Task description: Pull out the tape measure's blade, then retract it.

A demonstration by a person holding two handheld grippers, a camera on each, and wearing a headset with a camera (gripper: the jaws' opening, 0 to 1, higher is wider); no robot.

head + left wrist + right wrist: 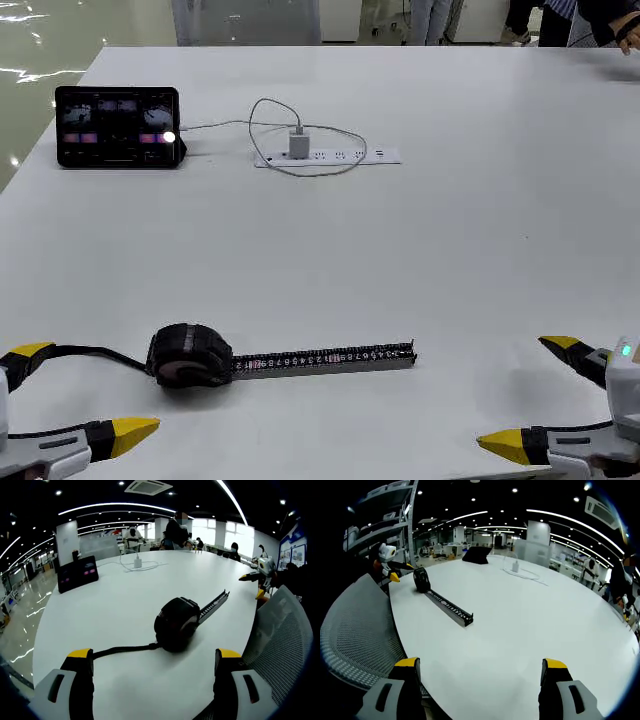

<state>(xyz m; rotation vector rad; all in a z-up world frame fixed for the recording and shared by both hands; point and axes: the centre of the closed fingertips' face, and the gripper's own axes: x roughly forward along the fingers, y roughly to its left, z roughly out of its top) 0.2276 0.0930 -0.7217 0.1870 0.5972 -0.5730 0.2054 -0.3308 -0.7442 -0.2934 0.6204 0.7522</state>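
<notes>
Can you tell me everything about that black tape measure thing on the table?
The tape measure has a chunky, rounded black case that looks rubbery. It rests on the white table. Its blade is pulled partway out along the table, dark with small printed numbers and a hook at the end. A black strap trails from the case toward the left gripper. That one and the right gripper are open, holding nothing.

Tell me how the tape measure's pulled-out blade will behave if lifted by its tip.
The blade lies straight on the table, so it probably stays stiff over this short length, though it may buckle if bent. The rounded black case looks bulky beside it, likely the heavy end, so it would probably drag rather than rise.
</notes>
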